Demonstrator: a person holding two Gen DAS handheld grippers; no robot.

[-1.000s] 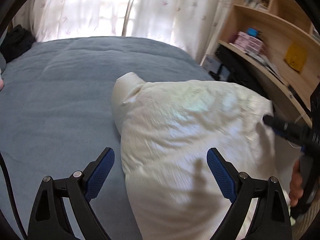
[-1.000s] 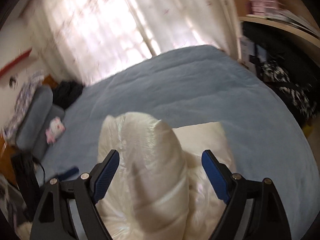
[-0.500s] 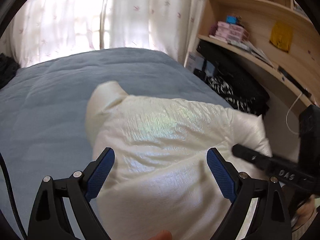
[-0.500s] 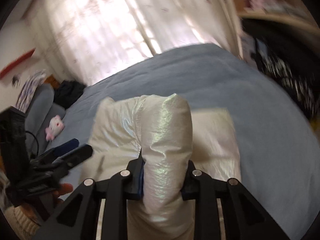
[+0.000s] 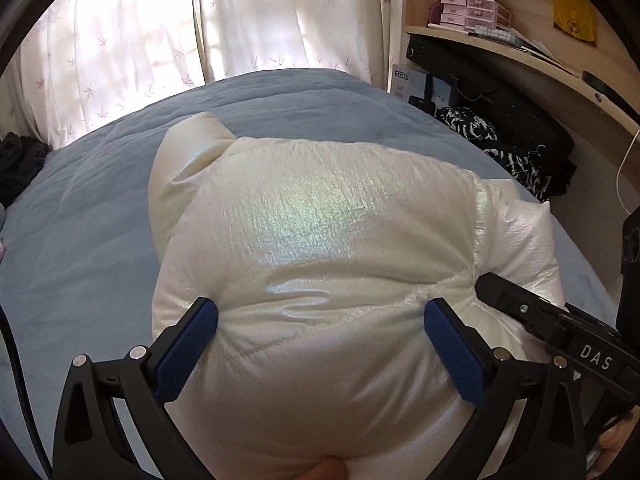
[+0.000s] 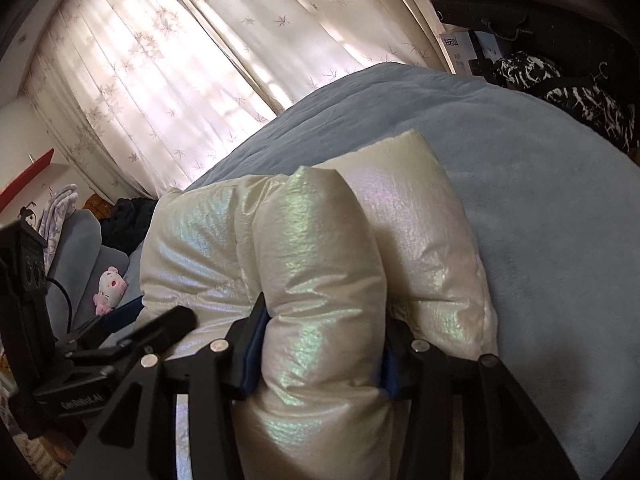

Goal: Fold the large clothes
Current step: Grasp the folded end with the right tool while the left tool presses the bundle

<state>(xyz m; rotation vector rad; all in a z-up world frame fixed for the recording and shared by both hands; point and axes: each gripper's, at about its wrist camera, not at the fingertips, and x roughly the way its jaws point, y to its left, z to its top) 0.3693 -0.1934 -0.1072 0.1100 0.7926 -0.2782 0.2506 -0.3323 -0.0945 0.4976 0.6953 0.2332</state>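
A bed (image 5: 100,216) covered in a blue-grey blanket fills most of both views, running back to pale curtains (image 5: 168,40) printed with small leaves, bright with daylight behind them. To the right of the bed, a curved wooden shelf (image 5: 500,46) carries a set of pink mini drawers (image 5: 468,10), and beneath it sit dark bags with a black-and-white patterned cloth (image 5: 480,128).

On the near part of the bed lies the task's garment, a puffy cream-white padded jacket (image 5: 320,240) with a pearly, rainbow sheen. It is bundled into a thick mound, one rounded padded part (image 5: 188,148) sticking out toward the curtains.

The left hand-held gripper (image 5: 320,332) is spread wide, its blue pads (image 5: 188,344) pressed against either side of the near bulge of the jacket, the padding swelling up between them; it brackets the bulge rather than pinching it flat. The right hand-held gripper (image 6: 320,354) is clamped around a thick sleeve-like roll (image 6: 320,264) of the same jacket, which rises between its squeezed fingers and folds over the bundle.

In the right wrist view, a grey pillow (image 6: 80,248) at the left edge of the bed holds a small white-and-pink plush toy (image 6: 110,286), with a dark heap of clothing (image 6: 128,220) beyond it.
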